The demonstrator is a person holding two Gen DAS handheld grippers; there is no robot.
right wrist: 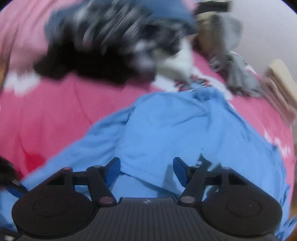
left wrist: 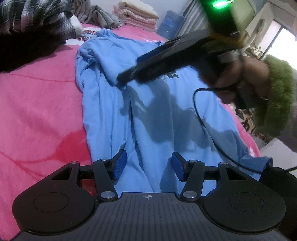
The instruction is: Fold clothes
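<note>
A blue shirt is seen partly folded on a pink bed, both the left gripper and right gripper held agape above it; edges should be aligned squarely.

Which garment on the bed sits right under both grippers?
The light blue shirt, spread flat on the pink blanket. The plaid shirt, the grey garment and the folded stack all lie farther back.

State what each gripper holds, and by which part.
Nothing is held. The left gripper and the right gripper are both open above the blue shirt.
</note>
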